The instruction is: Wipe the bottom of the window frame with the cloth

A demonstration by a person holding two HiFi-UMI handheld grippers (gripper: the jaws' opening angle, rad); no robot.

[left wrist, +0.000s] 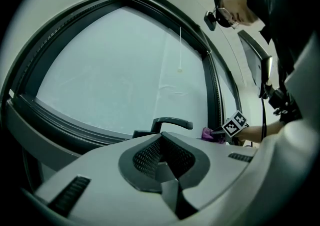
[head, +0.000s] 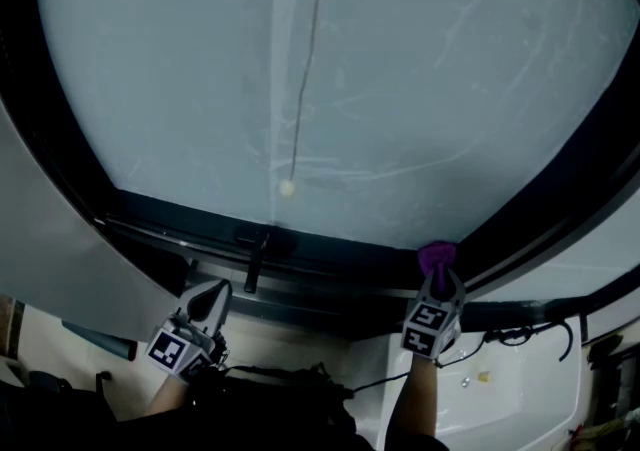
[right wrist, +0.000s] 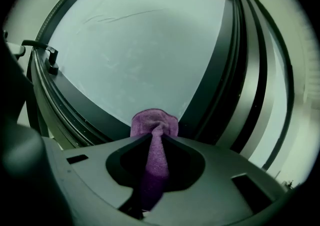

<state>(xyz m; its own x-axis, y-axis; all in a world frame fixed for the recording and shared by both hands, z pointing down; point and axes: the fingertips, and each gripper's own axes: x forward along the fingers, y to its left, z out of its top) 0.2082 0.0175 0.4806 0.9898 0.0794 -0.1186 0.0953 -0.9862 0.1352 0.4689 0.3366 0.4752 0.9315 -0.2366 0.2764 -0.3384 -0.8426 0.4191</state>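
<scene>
A purple cloth (right wrist: 154, 125) is pinched in my right gripper (right wrist: 156, 135), bunched past the jaw tips. In the head view the right gripper (head: 437, 279) holds the cloth (head: 436, 257) against the dark bottom rail of the window frame (head: 330, 254), near its right corner. My left gripper (head: 208, 301) hangs lower left, below the frame, shut with nothing in it. From the left gripper view its jaws (left wrist: 161, 140) meet, with the window handle (left wrist: 170, 122) beyond them and the cloth (left wrist: 209, 133) far right.
A blind cord with a small bead (head: 287, 188) hangs before the frosted pane. A dark window handle (head: 256, 257) juts from the bottom rail left of centre. A white sink (head: 510, 379) with cables lies at lower right. A person's head and dark clothing fill the left gripper view's upper right.
</scene>
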